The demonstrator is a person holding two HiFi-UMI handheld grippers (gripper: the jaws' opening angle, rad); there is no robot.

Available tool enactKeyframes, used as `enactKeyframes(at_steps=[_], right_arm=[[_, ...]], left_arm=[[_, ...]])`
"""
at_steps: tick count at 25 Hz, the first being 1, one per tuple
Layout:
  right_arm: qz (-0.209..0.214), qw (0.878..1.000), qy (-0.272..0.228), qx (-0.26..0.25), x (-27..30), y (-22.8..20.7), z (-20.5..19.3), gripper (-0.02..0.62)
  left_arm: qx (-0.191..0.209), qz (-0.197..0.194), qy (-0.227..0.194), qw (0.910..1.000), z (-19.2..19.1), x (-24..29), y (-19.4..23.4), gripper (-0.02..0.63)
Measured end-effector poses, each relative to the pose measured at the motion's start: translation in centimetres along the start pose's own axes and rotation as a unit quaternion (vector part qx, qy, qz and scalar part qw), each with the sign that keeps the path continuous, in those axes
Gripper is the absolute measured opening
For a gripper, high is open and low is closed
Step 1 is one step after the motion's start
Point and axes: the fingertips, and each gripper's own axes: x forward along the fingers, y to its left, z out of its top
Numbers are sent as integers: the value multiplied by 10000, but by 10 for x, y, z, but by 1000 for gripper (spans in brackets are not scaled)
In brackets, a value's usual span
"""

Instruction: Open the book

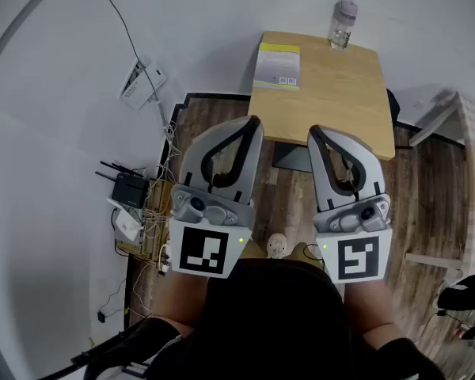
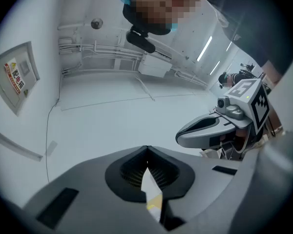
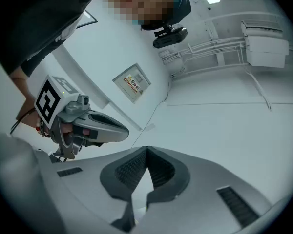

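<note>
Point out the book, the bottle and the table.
book (image 1: 278,67): head view, middle of its closed cover.
bottle (image 1: 343,26): head view, its clear body.
table (image 1: 332,93): head view, bare wooden top.

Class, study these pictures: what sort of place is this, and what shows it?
Probably a small office or workroom: a wooden table with a book and bottle, and a router amid tangled cables.

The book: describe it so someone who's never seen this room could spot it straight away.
Find the wooden table in the head view. The book lies flat and closed at its far left corner. It is the thin rectangle with a yellow-green and white cover; its only neighbour, a clear bottle, stands upright.
</note>
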Motion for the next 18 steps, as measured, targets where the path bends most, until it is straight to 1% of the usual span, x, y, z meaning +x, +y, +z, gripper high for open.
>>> enactKeyframes(at_steps=[18], right_arm=[[23, 10000, -3, -18, 6, 2, 1, 26]], left_arm=[[-23, 67, 28, 10000, -3, -2, 7, 9]])
